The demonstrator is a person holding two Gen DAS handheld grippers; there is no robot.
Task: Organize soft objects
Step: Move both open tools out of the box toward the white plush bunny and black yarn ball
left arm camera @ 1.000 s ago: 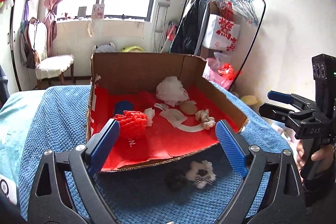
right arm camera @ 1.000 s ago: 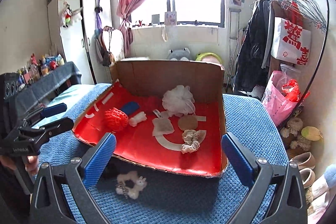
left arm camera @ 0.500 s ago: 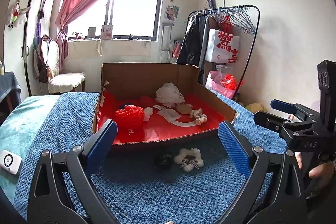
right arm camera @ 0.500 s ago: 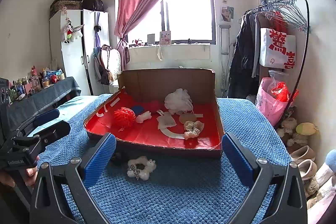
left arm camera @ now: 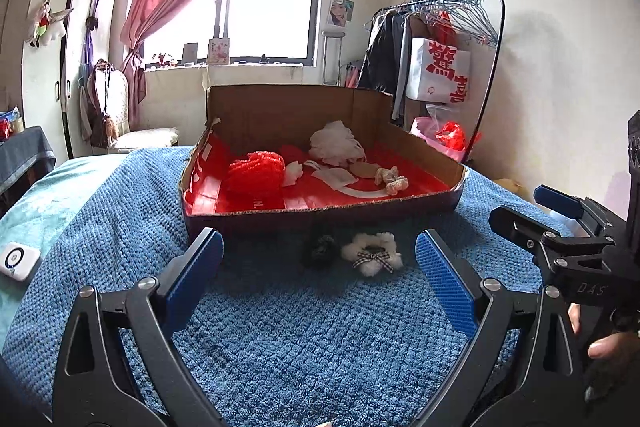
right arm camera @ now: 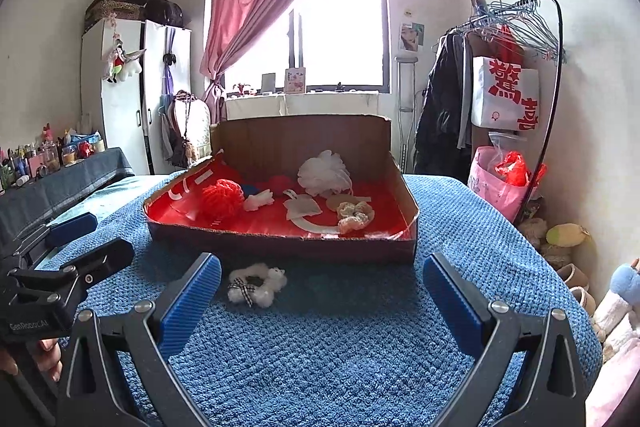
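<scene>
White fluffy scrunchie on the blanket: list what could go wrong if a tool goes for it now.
1. The white scrunchie lies right beside a dark scrunchie; the open left tool might pinch both at once.
2. Both rest on the looped blue blanket, so closing low could snag the fabric.
3. They sit close to the box front wall, which a forward reach could push.
</scene>
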